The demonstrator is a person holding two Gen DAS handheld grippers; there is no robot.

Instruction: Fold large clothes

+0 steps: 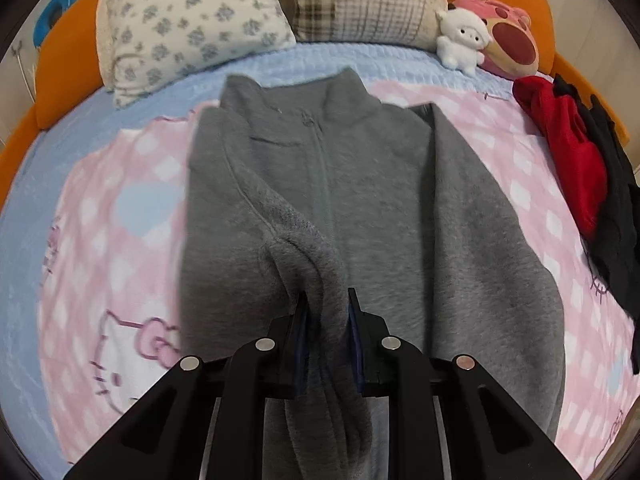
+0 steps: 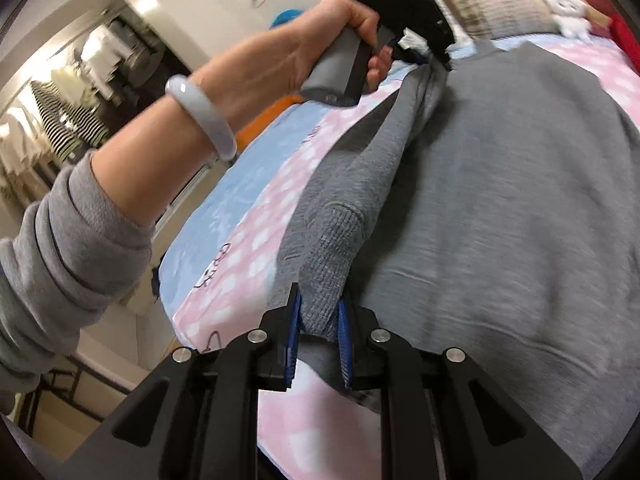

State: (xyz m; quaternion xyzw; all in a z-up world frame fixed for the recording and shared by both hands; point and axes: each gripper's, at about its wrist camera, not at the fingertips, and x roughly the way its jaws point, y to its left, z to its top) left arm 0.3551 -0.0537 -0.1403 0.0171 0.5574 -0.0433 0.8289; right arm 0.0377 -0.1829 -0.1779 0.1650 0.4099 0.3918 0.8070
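Note:
A grey fleece zip jacket lies face up on the bed, collar toward the pillows. My left gripper is shut on a bunched fold of its left sleeve and holds it over the jacket's body. My right gripper is shut on the ribbed cuff of that same sleeve, lifted above the pink bedspread. In the right wrist view the left gripper shows further up the sleeve, held by a hand with a pale bangle. The jacket's body spreads to the right.
The pink and blue Hello Kitty bedspread covers the bed. Pillows and plush toys sit at the headboard. Red and black clothes lie at the right edge. The bed's left edge drops toward a wardrobe area.

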